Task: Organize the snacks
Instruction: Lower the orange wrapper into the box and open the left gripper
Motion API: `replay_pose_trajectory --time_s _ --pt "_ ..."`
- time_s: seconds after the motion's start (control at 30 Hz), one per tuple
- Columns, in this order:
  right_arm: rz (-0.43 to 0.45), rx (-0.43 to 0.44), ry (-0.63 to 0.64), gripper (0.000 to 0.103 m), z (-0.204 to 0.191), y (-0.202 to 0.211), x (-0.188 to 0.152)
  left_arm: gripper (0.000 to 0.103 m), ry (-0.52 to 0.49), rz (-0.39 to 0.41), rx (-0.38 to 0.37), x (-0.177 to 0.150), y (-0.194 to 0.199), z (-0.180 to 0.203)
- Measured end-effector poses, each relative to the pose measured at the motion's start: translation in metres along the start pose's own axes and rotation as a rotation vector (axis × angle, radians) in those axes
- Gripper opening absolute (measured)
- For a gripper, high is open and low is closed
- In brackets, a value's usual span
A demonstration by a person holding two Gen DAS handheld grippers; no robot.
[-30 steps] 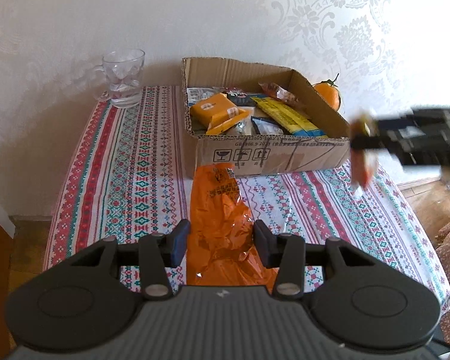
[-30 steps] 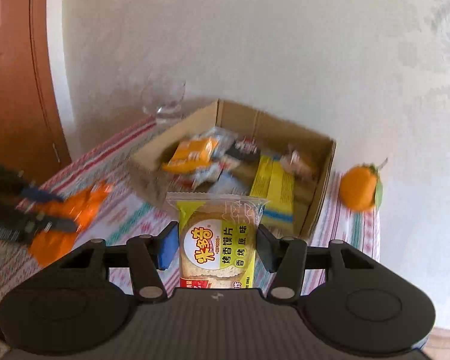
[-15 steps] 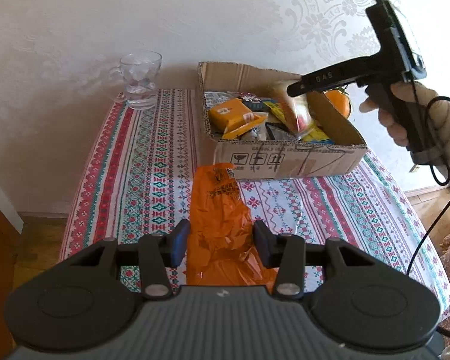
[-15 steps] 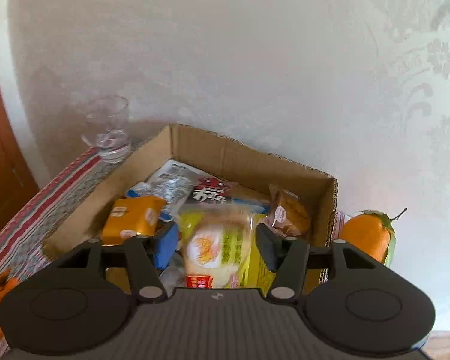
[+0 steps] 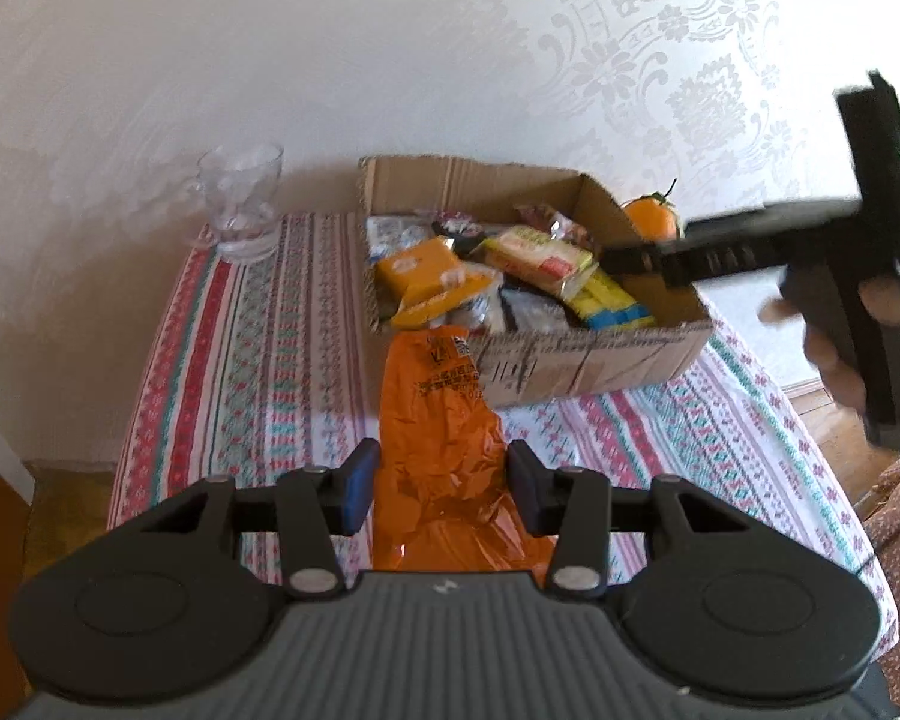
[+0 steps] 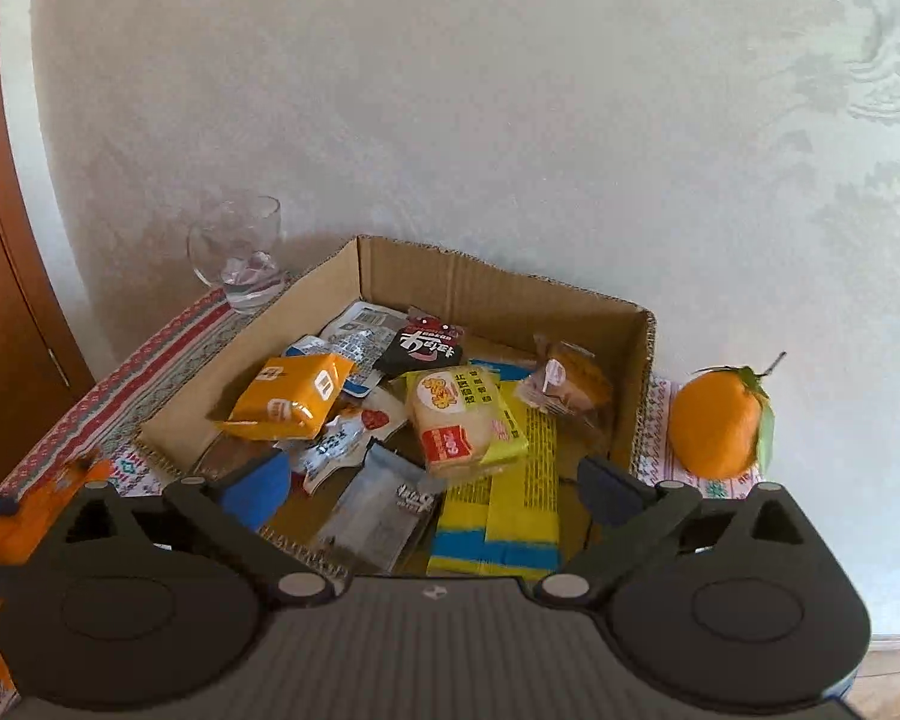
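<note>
Since earlier: right gripper [image 6: 432, 489] has let go of the yellow rice-cracker packet [image 6: 465, 423], which it was carrying half a second ago; its jaws are now spread wide with nothing between them.
Rice-cracker packet: lies inside the cardboard box [image 6: 492, 294], tilted, on top of the long yellow-and-blue packet [image 6: 513, 510]; also seen from the left wrist view [image 5: 540, 258].
Right gripper position: hovers over the near right part of the box; in the left wrist view it reaches in from the right [image 5: 609, 261], blurred.
Left gripper [image 5: 441, 483]: jaws set close on either side of the orange foil bag [image 5: 444, 450], pinching its crumpled lower part.
Orange foil bag: hangs forward over the patterned tablecloth [image 5: 240, 372], its top edge overlapping the box's near wall.
Box contents: orange-yellow packet [image 6: 291, 396] at left, black packet with red print [image 6: 420, 351] behind, wrapped cake [image 6: 567, 384] at right, grey sachet [image 6: 384, 516] at front.
Glass mug [image 5: 240, 204]: stands on the tablecloth, left of the box, near the wall.
Orange fruit [image 6: 717, 423]: with a leaf, just beyond the box's right wall.
</note>
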State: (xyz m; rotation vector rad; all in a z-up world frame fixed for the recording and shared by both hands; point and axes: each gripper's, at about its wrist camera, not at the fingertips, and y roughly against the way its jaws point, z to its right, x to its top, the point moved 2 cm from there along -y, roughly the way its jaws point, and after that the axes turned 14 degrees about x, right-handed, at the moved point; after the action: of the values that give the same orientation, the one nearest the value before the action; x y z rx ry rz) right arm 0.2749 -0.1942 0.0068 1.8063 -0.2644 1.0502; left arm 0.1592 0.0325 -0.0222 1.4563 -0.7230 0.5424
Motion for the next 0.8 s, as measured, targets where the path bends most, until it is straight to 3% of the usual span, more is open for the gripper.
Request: replay_pose_trajectory --time_s 0.23,0.43,0.63,0.67,0.73,0.8 --pt "0.045 -0.059 -0.019 0.103 -0.012 0.022 -0.031 0.045 -0.038 0.046 0.002 0.052 -0.02 0.016" --pt "0.048 -0.065 -0.06 0.103 -0.02 0.036 -0.055 0.045 -0.06 0.054 0.002 0.106 -0.063 0.035" --pt "0.044 -0.087 -0.067 0.103 -0.024 0.045 -0.063 0.045 -0.044 0.039 0.074 0.147 -0.114 0.047" --pt "0.045 -0.082 -0.076 0.103 -0.023 0.046 -0.063 0.048 -0.045 0.038 0.085 0.151 -0.12 0.048" --pt "0.045 -0.081 -0.085 0.103 -0.023 0.047 -0.064 0.064 -0.05 0.043 0.129 0.157 -0.129 0.05" --pt "0.038 -0.082 -0.089 0.103 -0.022 0.046 -0.066 0.091 -0.056 0.077 0.161 0.158 -0.126 0.049"
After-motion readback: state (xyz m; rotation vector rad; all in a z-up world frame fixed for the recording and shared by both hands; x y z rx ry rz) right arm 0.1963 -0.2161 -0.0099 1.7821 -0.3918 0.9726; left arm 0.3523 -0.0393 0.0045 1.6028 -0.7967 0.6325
